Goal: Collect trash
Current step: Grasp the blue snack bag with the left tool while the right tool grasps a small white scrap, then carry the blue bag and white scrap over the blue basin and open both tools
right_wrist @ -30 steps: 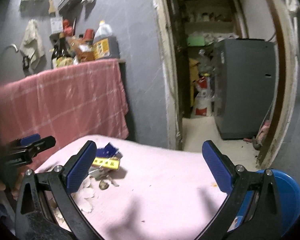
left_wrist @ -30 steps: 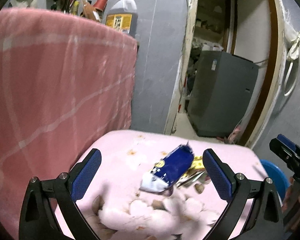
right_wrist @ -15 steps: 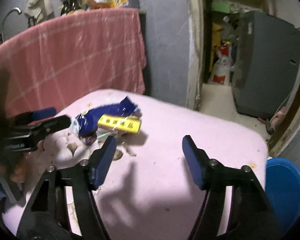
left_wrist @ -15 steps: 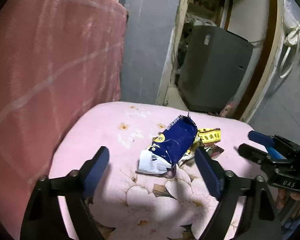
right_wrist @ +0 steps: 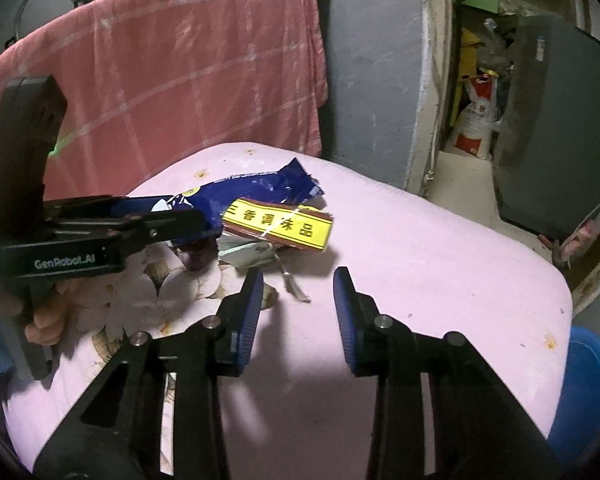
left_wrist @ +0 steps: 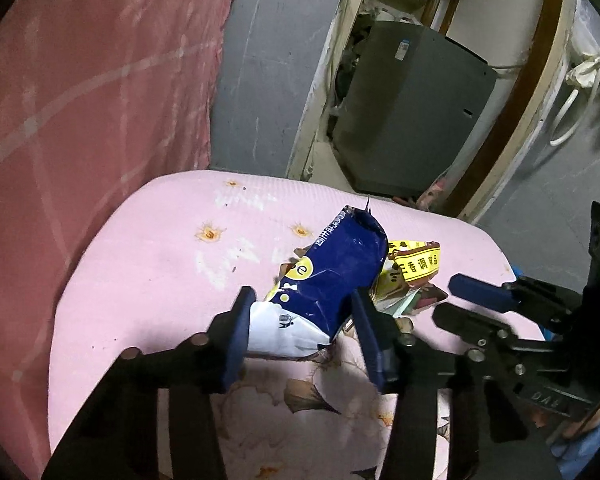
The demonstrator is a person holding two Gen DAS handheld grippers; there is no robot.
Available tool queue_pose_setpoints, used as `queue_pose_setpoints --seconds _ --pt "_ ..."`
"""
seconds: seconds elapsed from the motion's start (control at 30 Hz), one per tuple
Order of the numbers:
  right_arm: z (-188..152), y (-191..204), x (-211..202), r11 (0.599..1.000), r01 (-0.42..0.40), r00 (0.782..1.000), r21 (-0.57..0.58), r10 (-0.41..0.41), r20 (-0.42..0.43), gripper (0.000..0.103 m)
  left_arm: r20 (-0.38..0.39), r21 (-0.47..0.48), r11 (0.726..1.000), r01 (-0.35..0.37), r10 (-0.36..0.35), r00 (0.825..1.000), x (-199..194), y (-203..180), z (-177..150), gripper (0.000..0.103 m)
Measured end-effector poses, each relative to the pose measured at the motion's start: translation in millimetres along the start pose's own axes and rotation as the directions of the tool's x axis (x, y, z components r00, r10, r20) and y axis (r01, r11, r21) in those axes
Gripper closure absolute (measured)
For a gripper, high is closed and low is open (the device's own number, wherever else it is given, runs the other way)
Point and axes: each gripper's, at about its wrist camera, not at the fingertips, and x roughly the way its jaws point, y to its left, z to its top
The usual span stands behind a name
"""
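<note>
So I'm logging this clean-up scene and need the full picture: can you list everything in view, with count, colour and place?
blue wrapper: one, blue and white, on the table, its white end between the left gripper's fingers
yellow packet: one, yellow and brown, beside the blue wrapper
scraps: a few, pale, under the packet
table: one, pink floral cover
cloth: one, pink checked, hung behind the table
basin: one, blue, past the table's right edge
cabinet: one, grey, through the doorway
sack: one, white and red, in the doorway
left gripper: blue pads, jaws just closing around the wrapper
right gripper: blue pads, jaws just closing, nothing between them
hand: one, under the left gripper
</note>
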Motion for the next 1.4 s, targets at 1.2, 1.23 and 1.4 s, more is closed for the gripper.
queue_pose_setpoints --seconds 1.2,1.23,1.4 --pt "-32 2 -59 0.999 -0.013 0.990 0.035 0.008 0.138 0.102 0.012 0.023 1.000 0.021 -0.021 1.000 -26 -41 -28 0.097" --pt "-33 1 -62 0.999 -0.011 0.988 0.036 0.005 0.152 0.102 0.021 0.027 0.999 0.018 -0.018 1.000 -28 -43 -29 0.097" --pt "-38 -2 -78 0.999 -0.006 0.975 0.046 -0.005 0.221 0.102 0.091 0.048 0.999 0.009 -0.014 0.996 -40 -61 -35 0.097"
